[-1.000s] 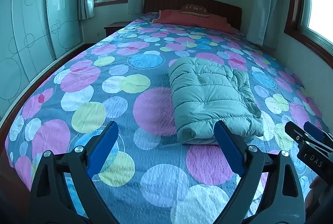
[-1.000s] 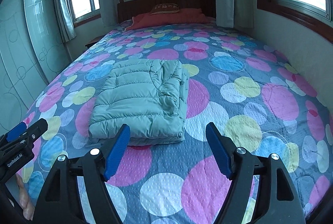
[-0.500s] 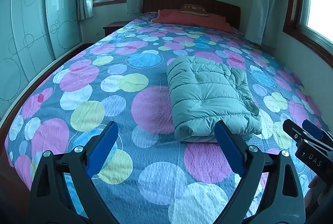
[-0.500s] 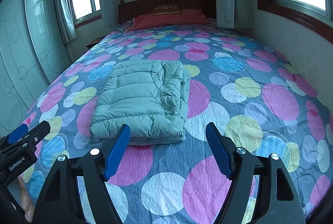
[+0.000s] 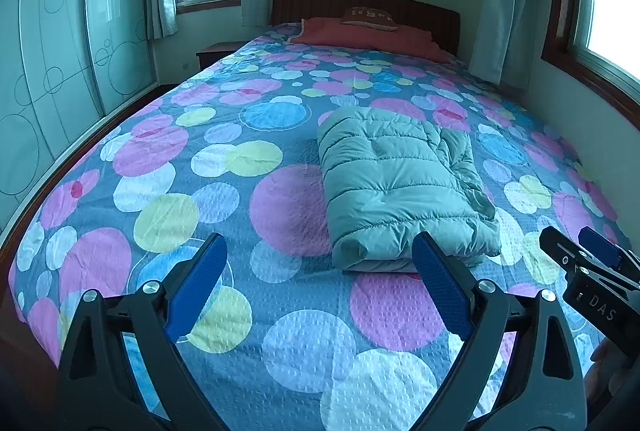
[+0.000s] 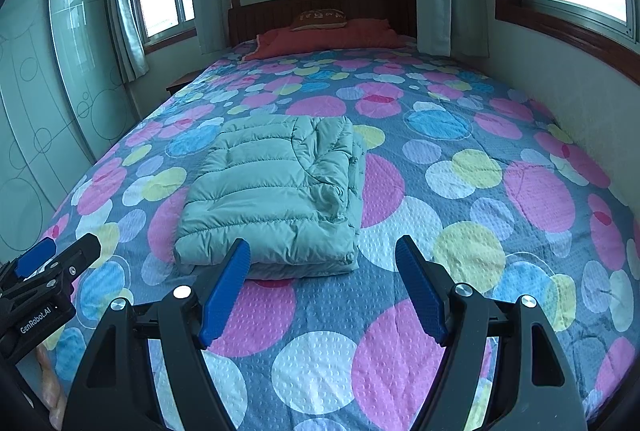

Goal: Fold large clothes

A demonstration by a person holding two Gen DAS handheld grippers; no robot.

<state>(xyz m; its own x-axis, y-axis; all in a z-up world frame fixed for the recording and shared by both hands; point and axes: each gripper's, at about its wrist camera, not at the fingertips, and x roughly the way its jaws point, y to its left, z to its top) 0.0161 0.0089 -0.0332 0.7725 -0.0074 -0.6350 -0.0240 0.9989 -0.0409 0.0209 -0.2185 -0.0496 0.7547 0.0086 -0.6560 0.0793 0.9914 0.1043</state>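
Observation:
A pale green quilted jacket [image 5: 396, 187] lies folded into a thick rectangle on the bed, also seen in the right wrist view as the jacket [image 6: 276, 191]. My left gripper [image 5: 320, 263] hovers open above the bed's near end, just short of the jacket's near edge, with nothing between its blue pads. My right gripper [image 6: 322, 263] is open too, just short of the jacket's near right corner, holding nothing. Each gripper shows at the edge of the other's view: the right gripper [image 5: 576, 251] and the left gripper [image 6: 60, 255].
The bed [image 5: 160, 215] has a blue cover with coloured circles. A red pillow [image 5: 372, 37] and a small cushion [image 5: 370, 17] lie at the dark headboard. A glass-fronted wardrobe [image 5: 60, 71] stands on the left, a wall [image 6: 568, 99] with windows on the right.

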